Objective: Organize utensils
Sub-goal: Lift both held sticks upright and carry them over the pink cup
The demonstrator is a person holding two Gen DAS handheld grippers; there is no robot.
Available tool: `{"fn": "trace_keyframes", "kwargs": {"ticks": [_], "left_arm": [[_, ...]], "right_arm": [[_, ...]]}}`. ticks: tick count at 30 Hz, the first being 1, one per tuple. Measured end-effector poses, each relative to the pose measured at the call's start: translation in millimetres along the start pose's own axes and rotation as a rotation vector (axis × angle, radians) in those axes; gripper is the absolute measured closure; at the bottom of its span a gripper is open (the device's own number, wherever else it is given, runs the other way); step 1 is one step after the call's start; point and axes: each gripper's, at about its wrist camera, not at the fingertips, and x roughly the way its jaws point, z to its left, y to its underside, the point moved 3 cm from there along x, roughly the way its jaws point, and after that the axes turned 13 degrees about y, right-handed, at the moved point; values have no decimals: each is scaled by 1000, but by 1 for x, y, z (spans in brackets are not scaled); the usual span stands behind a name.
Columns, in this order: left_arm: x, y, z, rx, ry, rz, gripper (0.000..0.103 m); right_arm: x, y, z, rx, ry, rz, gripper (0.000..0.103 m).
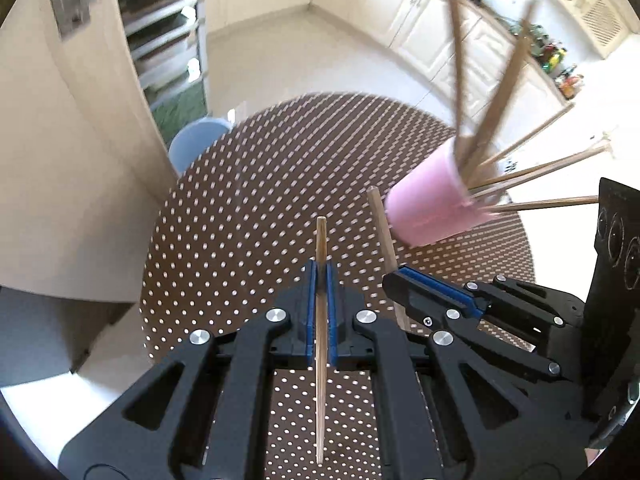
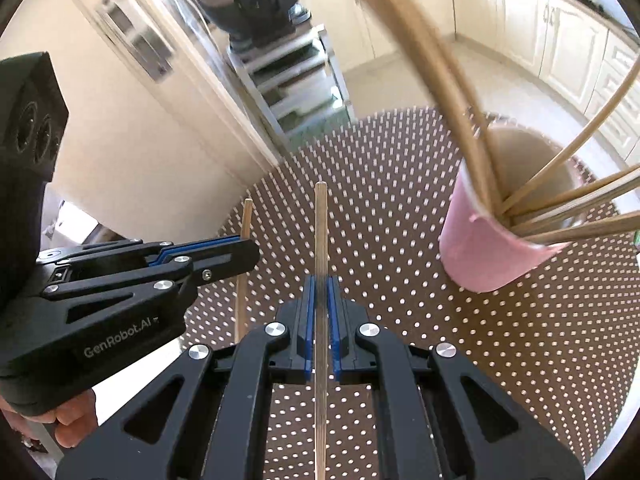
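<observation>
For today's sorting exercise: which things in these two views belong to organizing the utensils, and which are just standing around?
Belong to the job:
- left gripper, shut on one wooden stick
- right gripper, shut on another wooden stick
- pink cup holding more sticks

Just standing around:
- dotted tablecloth
- blue chair
- metal rack
- kitchen cabinets

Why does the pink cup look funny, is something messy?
The pink cup stands upright on the dotted table. Its chopsticks splay out in all directions instead of standing neatly. Nothing is spilled. Each gripper holds one chopstick.
</observation>
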Motion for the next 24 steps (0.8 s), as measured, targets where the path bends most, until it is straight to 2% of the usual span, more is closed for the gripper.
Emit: {"fn": "trace_keyframes", "kwargs": {"ticks": [6,13,24], "left_arm": [[-36,-9,-33,94,51,-58,98],[-69,-15,-68,174,106,-110,98],[-98,-27,-115,256,196,-178,98]], "right_arm": [[-53,-2,-9,62,-11,-103,98],[-93,-1,-13,96,-29,-179,98],[-109,6,-9,87,-26,-185,98]]}}
